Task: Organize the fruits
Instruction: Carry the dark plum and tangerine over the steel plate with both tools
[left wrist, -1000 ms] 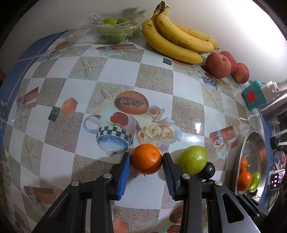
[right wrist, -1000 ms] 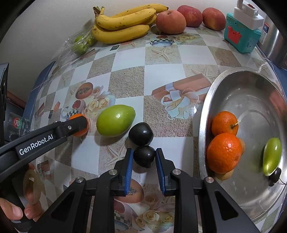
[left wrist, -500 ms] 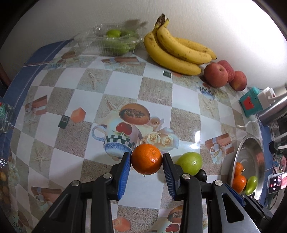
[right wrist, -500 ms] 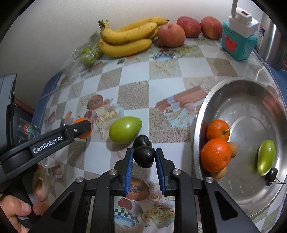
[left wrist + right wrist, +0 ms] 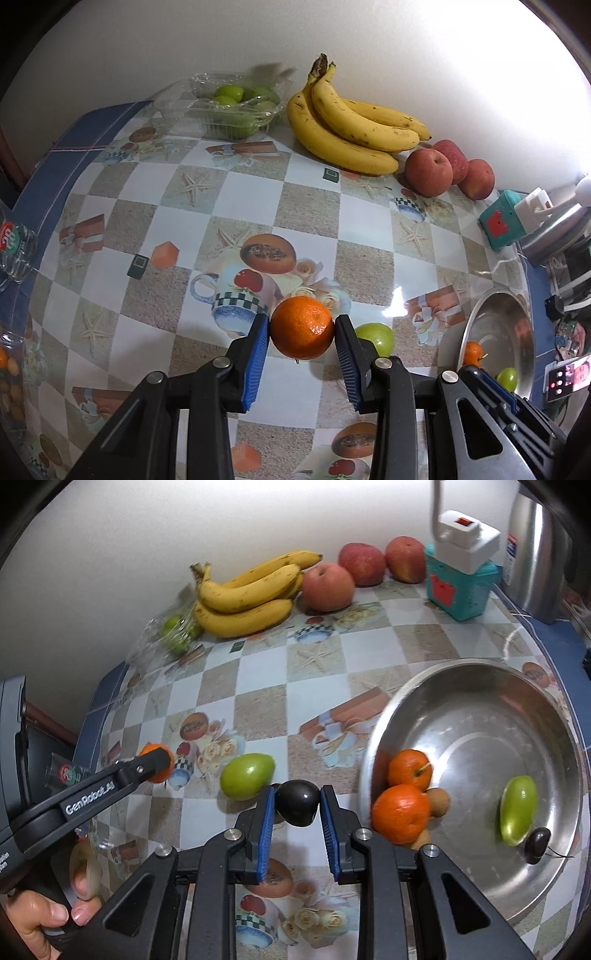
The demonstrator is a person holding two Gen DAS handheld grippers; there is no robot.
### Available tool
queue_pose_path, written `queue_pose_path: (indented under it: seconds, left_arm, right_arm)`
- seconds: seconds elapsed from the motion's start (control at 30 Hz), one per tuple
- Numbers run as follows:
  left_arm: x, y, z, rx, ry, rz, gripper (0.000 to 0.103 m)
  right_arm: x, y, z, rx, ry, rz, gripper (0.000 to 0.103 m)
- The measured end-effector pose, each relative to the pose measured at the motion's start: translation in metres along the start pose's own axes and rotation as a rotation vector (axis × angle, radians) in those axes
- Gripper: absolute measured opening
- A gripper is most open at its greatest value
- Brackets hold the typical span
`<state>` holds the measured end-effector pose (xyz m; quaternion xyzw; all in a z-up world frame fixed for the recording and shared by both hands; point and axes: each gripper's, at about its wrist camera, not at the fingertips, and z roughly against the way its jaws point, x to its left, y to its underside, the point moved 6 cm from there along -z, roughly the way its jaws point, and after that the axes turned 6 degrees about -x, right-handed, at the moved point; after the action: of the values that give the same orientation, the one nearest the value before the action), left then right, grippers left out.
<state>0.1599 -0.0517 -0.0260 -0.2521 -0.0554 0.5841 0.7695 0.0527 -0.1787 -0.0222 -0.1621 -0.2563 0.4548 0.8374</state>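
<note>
Fruits both lifted since a second ago: left claw (image 5: 301, 332) pinches orange (image 5: 301, 326), right claw (image 5: 297, 812) pinches dark plum (image 5: 297, 806), above the tabletop (image 5: 314, 206). Steel bowl (image 5: 554, 867) at 3 o'clock; judged next drop-off.

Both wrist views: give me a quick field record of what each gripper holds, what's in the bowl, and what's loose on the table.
left gripper: shut on orange
right gripper: shut on dark fruit
steel bowl: two oranges, green fruit, small dark and brown fruits
loose near grippers: green mango
back of table: bananas, three apples, tray of green fruit
</note>
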Motion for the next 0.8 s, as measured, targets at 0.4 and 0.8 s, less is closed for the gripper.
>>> queue_pose_path:
  seconds: [0.4, 0.8]
  left_arm:
    - [-0.044, 0.008, -0.003, 0.023, 0.076, -0.064, 0.039]
    - [-0.119, 0.019, 0.003, 0.012, 0.189, -0.211, 0.039]
  right_arm:
    - [-0.058, -0.013, 0.018, -0.049, 0.057, -0.139, 0.026]
    - [-0.128, -0.020, 0.045, -0.119, 0.129, -0.294, 0.026]
